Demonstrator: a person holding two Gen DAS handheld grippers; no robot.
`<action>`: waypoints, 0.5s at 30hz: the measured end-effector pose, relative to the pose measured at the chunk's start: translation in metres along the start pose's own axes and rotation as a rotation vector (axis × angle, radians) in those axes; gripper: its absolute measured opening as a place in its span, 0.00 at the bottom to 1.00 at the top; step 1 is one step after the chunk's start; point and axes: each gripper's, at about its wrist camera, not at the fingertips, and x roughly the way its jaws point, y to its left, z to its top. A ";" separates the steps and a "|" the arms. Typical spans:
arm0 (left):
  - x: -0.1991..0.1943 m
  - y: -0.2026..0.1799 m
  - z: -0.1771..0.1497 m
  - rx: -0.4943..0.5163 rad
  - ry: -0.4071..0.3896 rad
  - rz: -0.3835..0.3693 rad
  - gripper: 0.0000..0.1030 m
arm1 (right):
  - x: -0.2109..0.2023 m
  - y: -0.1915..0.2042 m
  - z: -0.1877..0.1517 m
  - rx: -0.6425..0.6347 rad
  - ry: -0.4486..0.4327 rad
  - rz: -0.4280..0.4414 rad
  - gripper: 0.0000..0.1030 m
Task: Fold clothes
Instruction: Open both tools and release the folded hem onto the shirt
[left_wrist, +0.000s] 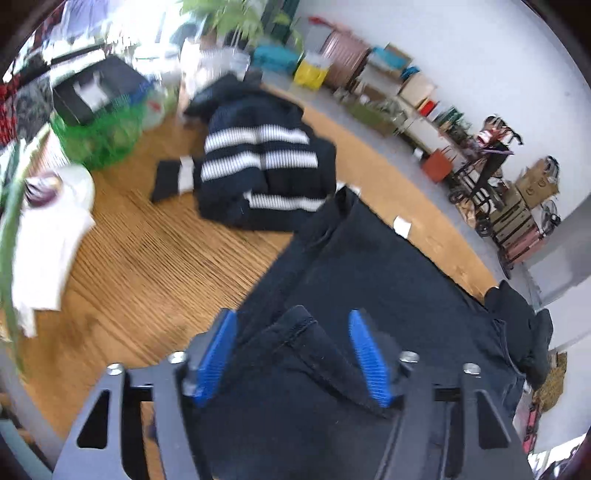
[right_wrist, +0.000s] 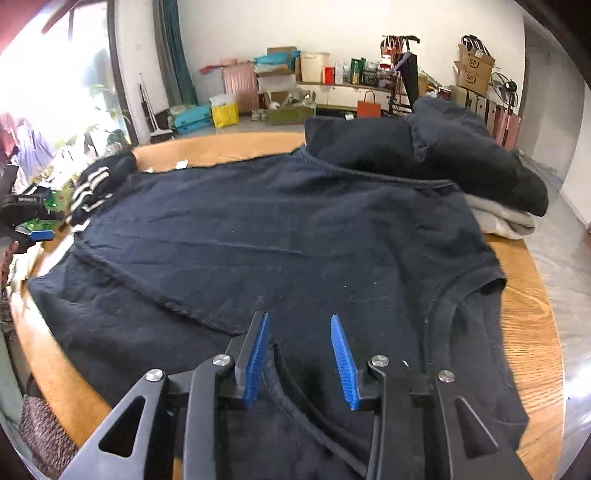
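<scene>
So your right tool (right_wrist: 300, 363) is spread wide with nothing in it, hanging right over the neckline of the dark shirt (right_wrist: 258, 236), which lies mostly flat across the round desk (right_wrist: 532, 332). Your left tool (left_wrist: 293, 360) is open about as far too, with a hemmed fold of the shirt sitting between its pads (left_wrist: 369, 360), but they don't look closed on it.

Further out there's a striped sweater (left_wrist: 258, 166) well apart on the far side, and a black and grey pile (right_wrist: 480, 173) touching the shirt's far corner.

What I'd watch: that sleeve is already flopped over the body with a diagonal crease, so if you only pinch one layer you'll drag it crooked and the fold comes out lopsided. The left view is blurry, so that hand looks like it's moving quick, easy to miss the hem. Also, lifting the far edge could tug the pile with it.
</scene>
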 end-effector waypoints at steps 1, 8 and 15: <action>-0.005 0.000 -0.004 0.026 -0.004 -0.003 0.69 | -0.006 -0.001 -0.002 -0.001 -0.005 0.003 0.39; -0.011 -0.011 -0.047 0.238 0.023 -0.004 0.69 | -0.018 0.013 -0.029 0.013 0.044 0.091 0.43; 0.016 -0.002 -0.084 0.334 0.087 0.176 0.69 | 0.004 0.021 -0.053 0.029 0.152 0.091 0.48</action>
